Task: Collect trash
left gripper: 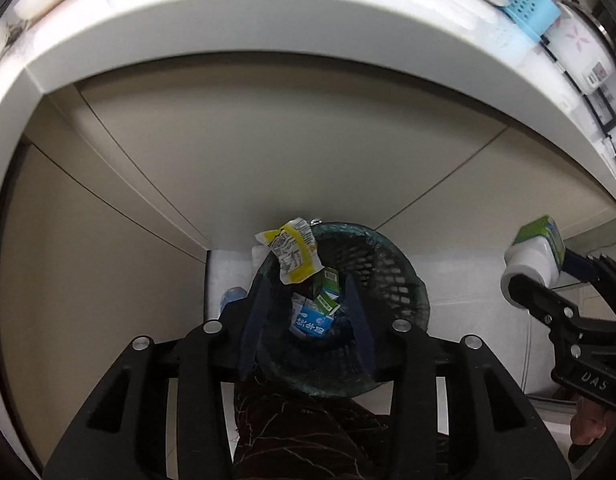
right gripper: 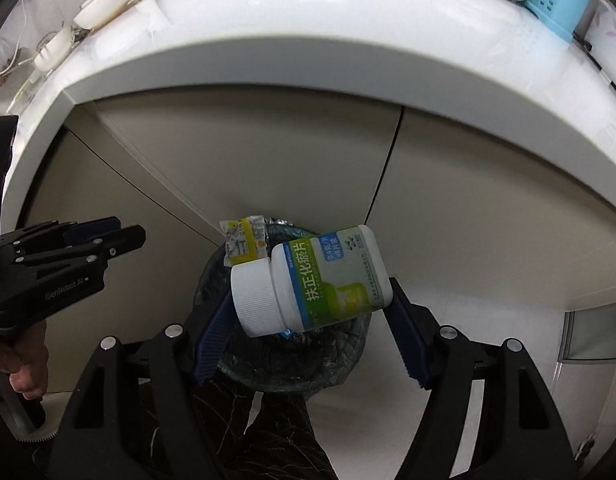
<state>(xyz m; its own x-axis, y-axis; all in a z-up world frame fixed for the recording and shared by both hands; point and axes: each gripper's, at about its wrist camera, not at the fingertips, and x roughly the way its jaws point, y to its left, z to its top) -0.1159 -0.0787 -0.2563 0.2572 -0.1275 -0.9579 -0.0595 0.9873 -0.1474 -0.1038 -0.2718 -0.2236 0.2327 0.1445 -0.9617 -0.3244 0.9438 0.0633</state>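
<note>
The white counter (left gripper: 236,32) is the biggest thing I see — its thick front edge arcs across the top of both wrist views, overhanging the beige cabinet doors (left gripper: 236,160) below. The bin stands just in front of those doors, so I have little room on the far side and more open floor (right gripper: 488,320) to the right.

The trash bin (left gripper: 392,264) is a dark mesh basket with a plastic liner, mouth up, directly under both grippers. Inside it I can make out a blue-and-white carton (left gripper: 312,322) and a green one (left gripper: 328,288); what lies deeper I can't read.

My right gripper (right gripper: 312,304) is clamped on a white pill bottle (right gripper: 328,280), one pad on the cap end, the other on the base. The bottle lies crosswise between the fingers, long axis roughly level and slightly tilted, white cap toward my left, green-and-blue label facing the camera — held over the bin's mouth.

My left gripper (left gripper: 308,312) has its fingers apart with nothing between the pads. A yellow-and-white wrapper (left gripper: 294,254) sits at the bin's far rim, crumpled, seemingly loose in the air or draped there — hard to say which.
</note>
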